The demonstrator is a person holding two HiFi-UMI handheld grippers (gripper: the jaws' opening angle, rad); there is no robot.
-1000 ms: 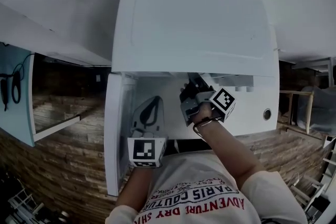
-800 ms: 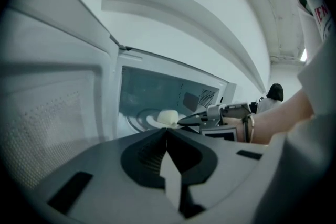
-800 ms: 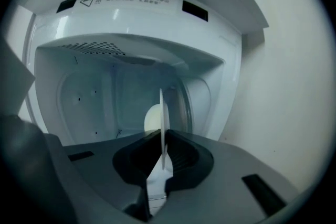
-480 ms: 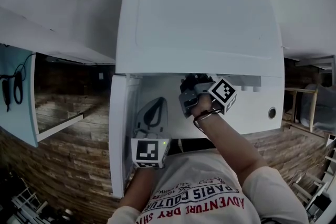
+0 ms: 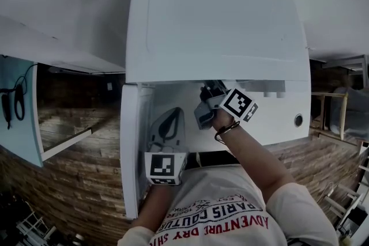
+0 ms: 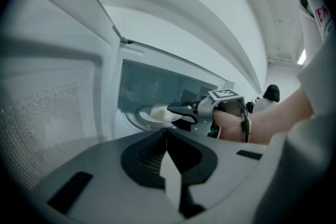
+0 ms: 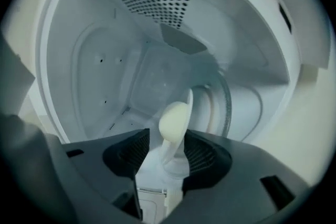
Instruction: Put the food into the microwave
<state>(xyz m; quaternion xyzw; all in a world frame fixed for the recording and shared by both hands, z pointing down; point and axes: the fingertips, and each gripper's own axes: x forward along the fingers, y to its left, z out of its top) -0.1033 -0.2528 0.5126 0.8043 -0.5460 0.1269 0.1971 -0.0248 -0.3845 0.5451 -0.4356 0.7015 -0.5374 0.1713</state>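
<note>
From the head view the cavity of the microwave (image 5: 213, 26) is almost wholly hidden: the white top of the oven and the person's right forearm cover it, and the tips of the right claw (image 5: 209, 91) vanish into the dark mouth just under the top edge, so neither plate nor food shows there. The door (image 5: 130, 152) stands open at the left of the frame, seen nearly edge-on, with the left claw (image 5: 169, 118) just beside its inner face. In the left gripper view the claw's own grey body fills the lower half; the left claw (image 6: 167, 152) is drawn together on nothing. Beyond it, at frame centre, the right claw (image 6: 176, 113) reaches into the cavity at the plate (image 6: 144, 115), which lies flat with the pale food (image 6: 159, 112) on it; whether the plate rests on the oven floor cannot be told. In the right gripper view the picture is rolled, so the plate (image 7: 169, 157) appears edge-on, its line running up the frame from lower centre and leaning slightly right, and the oval food (image 7: 173, 119) has its long axis along that same line, on the plate's left side. The right claw (image 7: 165, 149) has just been opening: its pads stand clear on either side of the plate's near rim, released. Faint turntable (image 7: 223, 105) rings show at the right.
</note>
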